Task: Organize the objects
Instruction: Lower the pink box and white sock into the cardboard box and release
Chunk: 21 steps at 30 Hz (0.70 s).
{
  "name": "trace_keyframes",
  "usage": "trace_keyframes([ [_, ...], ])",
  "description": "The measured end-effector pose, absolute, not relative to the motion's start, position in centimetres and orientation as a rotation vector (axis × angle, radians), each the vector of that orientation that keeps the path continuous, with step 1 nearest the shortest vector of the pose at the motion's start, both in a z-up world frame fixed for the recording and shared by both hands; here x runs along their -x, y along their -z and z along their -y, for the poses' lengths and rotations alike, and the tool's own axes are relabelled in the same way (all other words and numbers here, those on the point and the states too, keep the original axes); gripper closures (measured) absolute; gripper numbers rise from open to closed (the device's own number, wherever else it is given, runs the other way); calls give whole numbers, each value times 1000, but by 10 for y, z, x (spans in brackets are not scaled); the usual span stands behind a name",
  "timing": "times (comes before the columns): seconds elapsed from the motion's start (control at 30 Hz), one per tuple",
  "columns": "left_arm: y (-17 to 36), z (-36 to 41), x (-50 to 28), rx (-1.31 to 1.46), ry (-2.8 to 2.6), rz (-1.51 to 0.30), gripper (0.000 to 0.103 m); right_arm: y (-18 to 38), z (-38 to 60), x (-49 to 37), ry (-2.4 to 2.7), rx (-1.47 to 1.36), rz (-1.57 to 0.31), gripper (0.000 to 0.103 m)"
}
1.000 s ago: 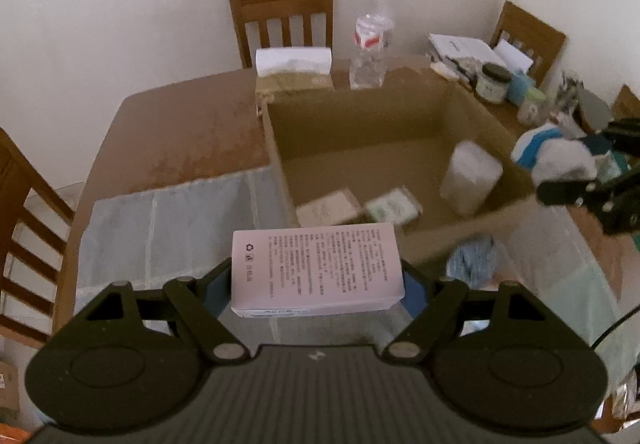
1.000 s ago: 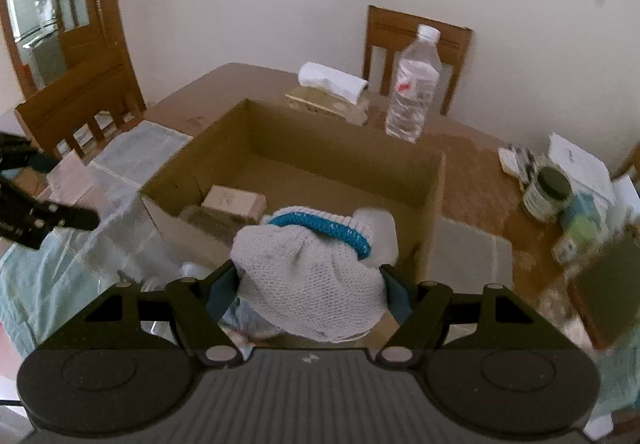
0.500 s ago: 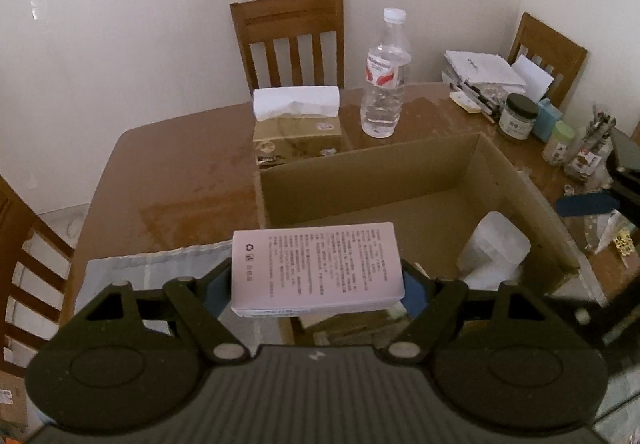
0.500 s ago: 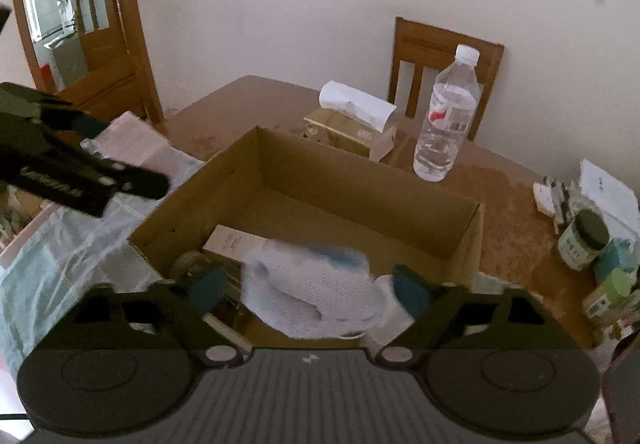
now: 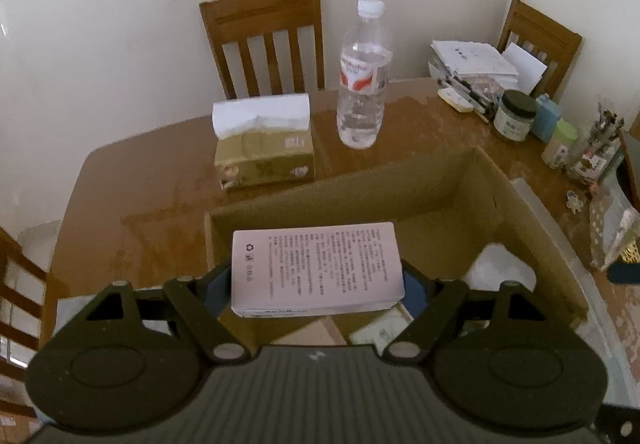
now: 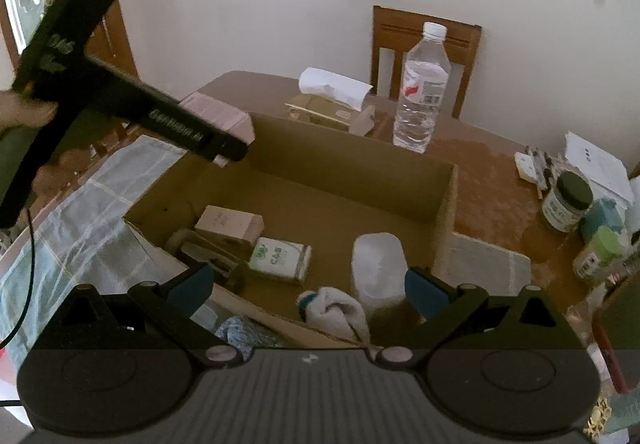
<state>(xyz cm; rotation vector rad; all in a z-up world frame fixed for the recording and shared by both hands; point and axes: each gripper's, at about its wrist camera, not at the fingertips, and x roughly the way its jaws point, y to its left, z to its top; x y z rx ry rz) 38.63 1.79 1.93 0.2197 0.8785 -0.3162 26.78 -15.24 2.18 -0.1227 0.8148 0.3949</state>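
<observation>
My left gripper (image 5: 316, 284) is shut on a pale pink printed box (image 5: 316, 268) and holds it above the near left part of the open cardboard box (image 5: 532, 228). The pink box also shows in the right wrist view (image 6: 218, 115), over the cardboard box's (image 6: 446, 211) left corner. My right gripper (image 6: 308, 290) is open and empty above the box's near wall. A white and blue knitted cloth (image 6: 334, 310) lies inside, just below it, beside a white plastic container (image 6: 378, 268), a green-printed packet (image 6: 280, 258) and a small pink carton (image 6: 230, 226).
On the brown table (image 5: 140, 203) behind the box stand a tissue box (image 5: 264, 151) and a water bottle (image 5: 362, 75). Jars, bottles and papers (image 5: 516, 115) crowd the right side. A checked cloth (image 6: 80, 211) covers the table at left. Chairs stand around.
My right gripper opened and let the knitted cloth drop into the cardboard box. My left gripper carried the pink box forward over the cardboard box.
</observation>
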Motion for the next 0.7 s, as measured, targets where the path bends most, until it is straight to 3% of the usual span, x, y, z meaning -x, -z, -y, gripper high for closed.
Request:
trace_keyframes([
  [0.13,-22,-17,-391,-206,296,-851,4,-18,160,-265,-365,111,-823,0],
  [0.7,-16,-37,-343,-183,284,-820,2,7,163,-244,-302,64,-878,0],
])
